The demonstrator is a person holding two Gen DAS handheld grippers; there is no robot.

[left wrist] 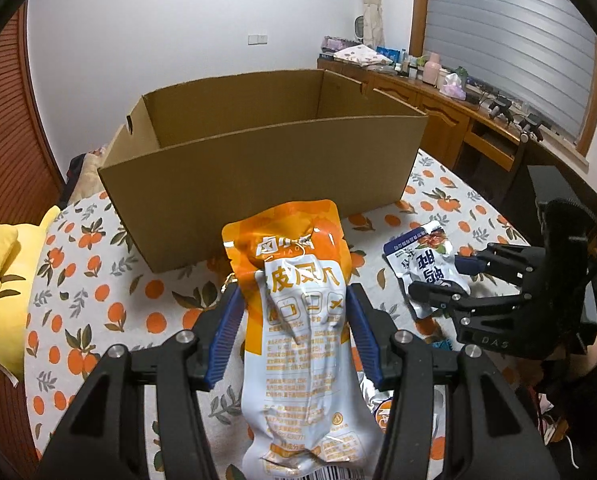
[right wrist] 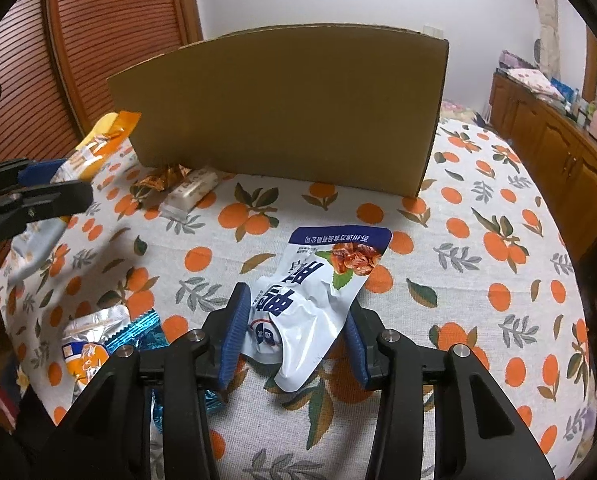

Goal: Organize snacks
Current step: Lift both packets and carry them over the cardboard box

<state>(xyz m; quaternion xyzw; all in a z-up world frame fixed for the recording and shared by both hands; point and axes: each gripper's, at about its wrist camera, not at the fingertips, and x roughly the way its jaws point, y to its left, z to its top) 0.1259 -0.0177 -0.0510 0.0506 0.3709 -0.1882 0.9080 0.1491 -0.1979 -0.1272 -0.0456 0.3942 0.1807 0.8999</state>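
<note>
Your left gripper (left wrist: 294, 312) is clamping an orange-and-white snack pouch (left wrist: 298, 340) by its sides, holding it above the orange-print tablecloth (right wrist: 478, 248), just short of the open cardboard box (left wrist: 258, 160) standing toward the table's far edge. Your right gripper (right wrist: 296, 334) is pinching a blue-and-white snack pouch (right wrist: 318, 292) whose far end is lying on the cloth. A white snack bar (right wrist: 192, 192) is lying against the box's near wall, and more packets (right wrist: 98, 344) are sitting near the cloth's near-left edge.

Pouches (right wrist: 318, 300) lie before box (right wrist: 282, 108) on tablecloth (right wrist: 478, 280).
</note>
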